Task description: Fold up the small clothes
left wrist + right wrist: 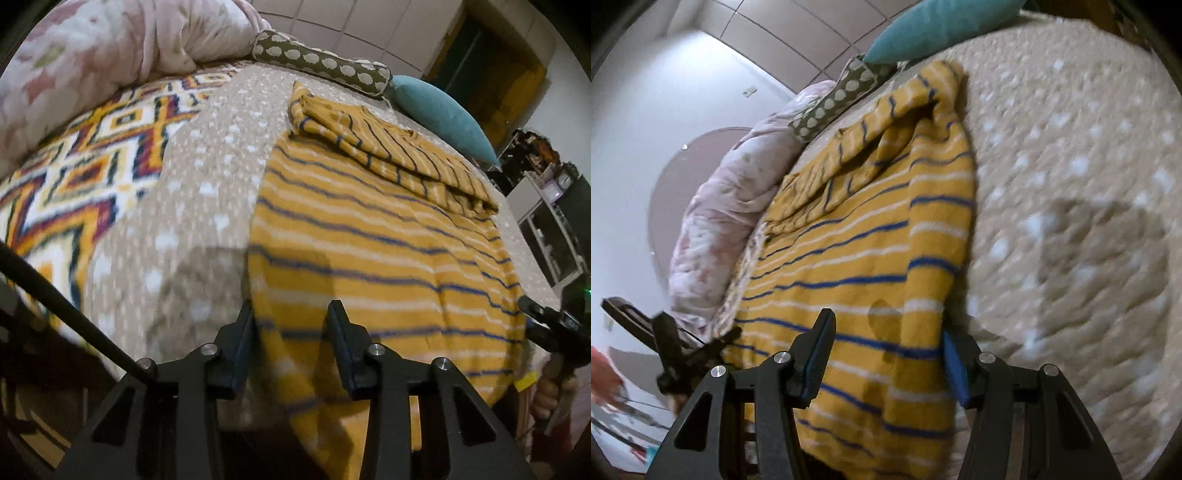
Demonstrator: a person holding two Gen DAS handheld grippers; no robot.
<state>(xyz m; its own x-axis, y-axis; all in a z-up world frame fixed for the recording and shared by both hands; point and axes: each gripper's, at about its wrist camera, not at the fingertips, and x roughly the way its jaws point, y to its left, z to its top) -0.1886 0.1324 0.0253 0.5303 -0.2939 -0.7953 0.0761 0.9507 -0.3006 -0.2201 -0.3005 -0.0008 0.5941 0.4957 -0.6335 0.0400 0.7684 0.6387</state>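
A mustard-yellow garment with blue and white stripes (369, 236) lies flat on the bed, its far part folded over in a band (388, 147). Its near hem hangs over the bed edge. My left gripper (291, 314) is open, its jaws astride the garment's near left corner just above the cloth. My right gripper (886, 332) is open over the near right corner of the same garment (868, 229), with the cloth edge between the blue-padded jaws. The right gripper also shows in the left wrist view (550, 325), and the left gripper shows in the right wrist view (687, 354).
The bed has a beige spotted cover (207, 177) and a patterned orange-and-white blanket (74, 166) at left. A pink floral duvet (110, 48), a brown dotted bolster (325, 62) and a teal pillow (443, 110) lie at the far side. Shelves (554, 221) stand at right.
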